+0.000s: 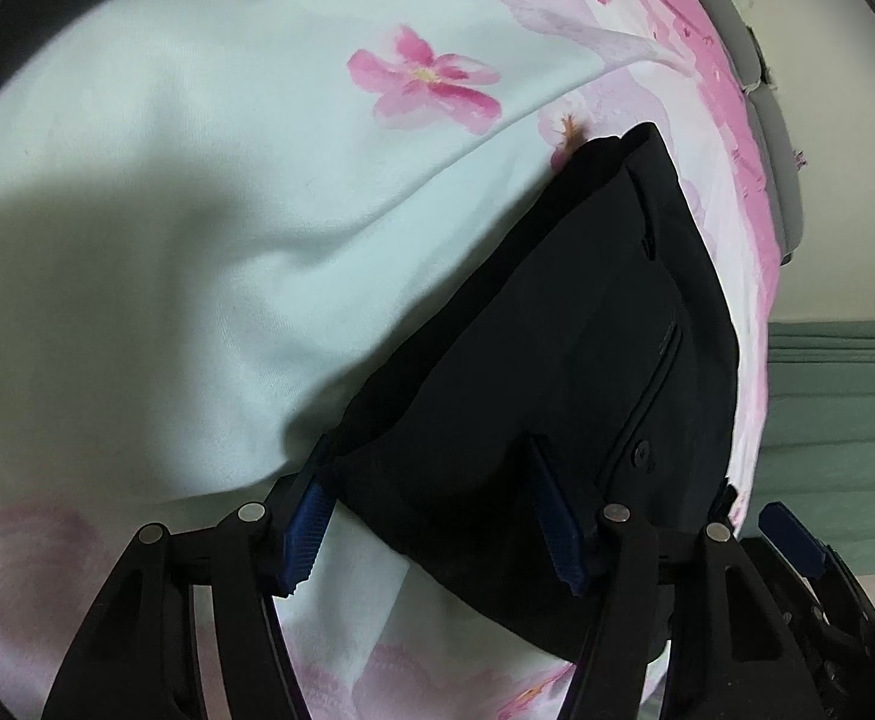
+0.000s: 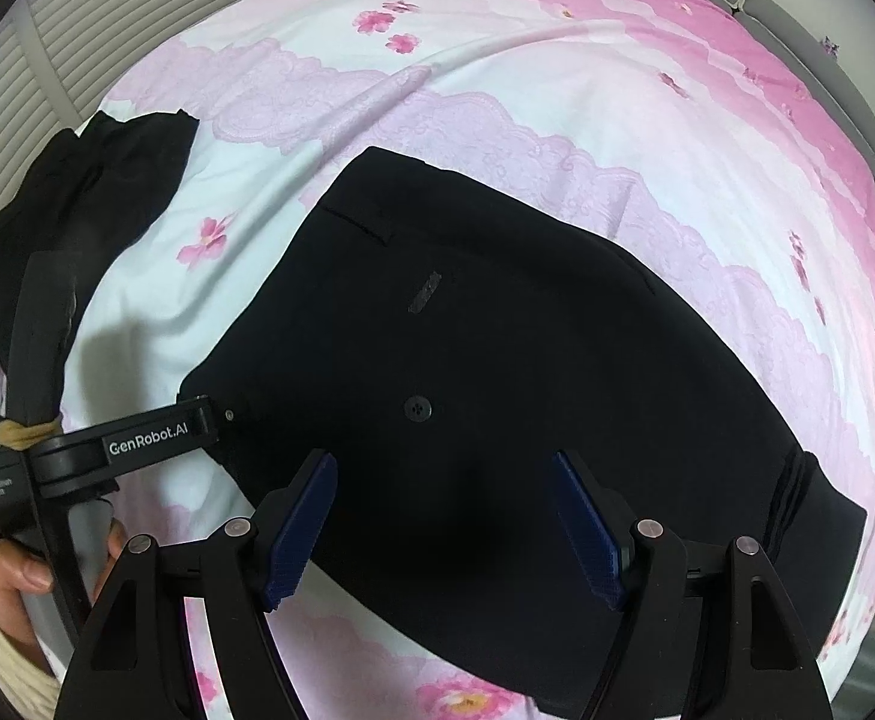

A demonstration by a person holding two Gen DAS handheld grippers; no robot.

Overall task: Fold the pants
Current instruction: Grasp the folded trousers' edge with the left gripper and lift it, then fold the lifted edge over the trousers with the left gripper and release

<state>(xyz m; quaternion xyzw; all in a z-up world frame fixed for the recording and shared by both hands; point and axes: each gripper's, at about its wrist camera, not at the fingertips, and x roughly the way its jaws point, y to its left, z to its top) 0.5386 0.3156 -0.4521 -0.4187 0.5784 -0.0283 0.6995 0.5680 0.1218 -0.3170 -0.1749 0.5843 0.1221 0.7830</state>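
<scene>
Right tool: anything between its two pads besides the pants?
No. In the right wrist view, the right tool stands open over the black pants; only bare dark cloth shows between its pads, with a button just beyond.

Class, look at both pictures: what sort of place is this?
Probably a bedroom: folded black pants lie on a soft pink-and-white flowered bedsheet, with white slatted doors, perhaps a wardrobe's, behind.
</scene>
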